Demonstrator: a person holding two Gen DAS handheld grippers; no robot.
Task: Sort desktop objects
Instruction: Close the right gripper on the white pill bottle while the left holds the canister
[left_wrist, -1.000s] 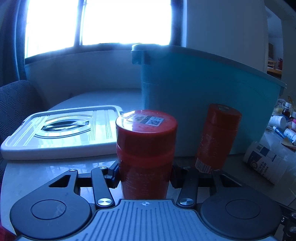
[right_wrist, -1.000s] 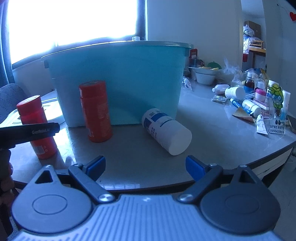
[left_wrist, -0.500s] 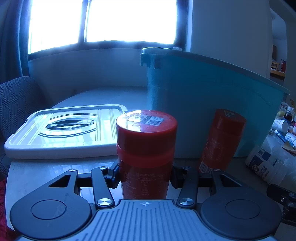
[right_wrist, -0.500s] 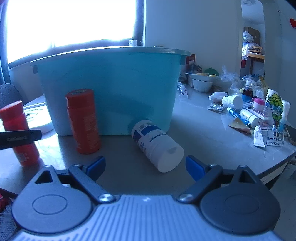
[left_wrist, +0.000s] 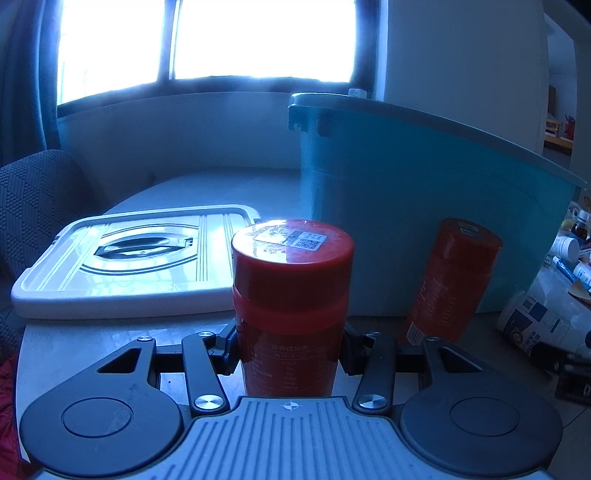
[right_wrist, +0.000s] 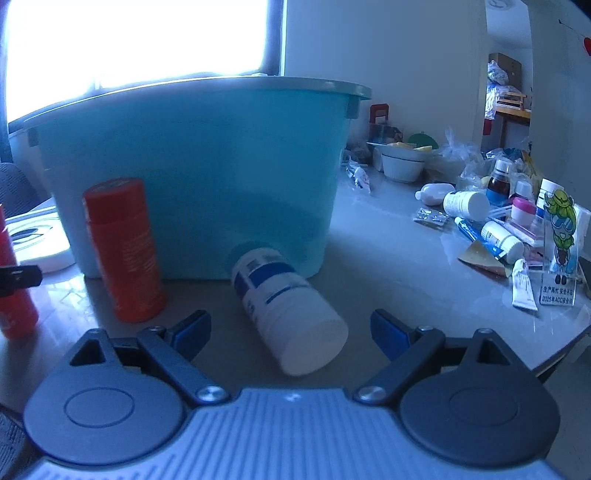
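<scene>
My left gripper (left_wrist: 290, 352) is shut on a red canister (left_wrist: 291, 295) that stands upright on the table; the canister also shows at the left edge of the right wrist view (right_wrist: 11, 291). A second orange-red canister (left_wrist: 452, 280) (right_wrist: 123, 247) stands upright against the teal bin (left_wrist: 424, 206) (right_wrist: 192, 173). My right gripper (right_wrist: 290, 330) is open, its blue-padded fingers on either side of a white bottle with a blue label (right_wrist: 288, 306) that lies on its side with its cap toward me.
A white bin lid (left_wrist: 133, 258) lies flat on the table left of the bin. At the right are several small bottles (right_wrist: 469, 203), tubes, a white bowl (right_wrist: 402, 166) and a cartoon card stand (right_wrist: 559, 251). A dark chair back (left_wrist: 33, 199) stands at far left.
The right gripper has moved forward and down, so the white bottle now lies between its open fingers. The left gripper stays shut on the red canister and has drawn back slightly from the bin.
</scene>
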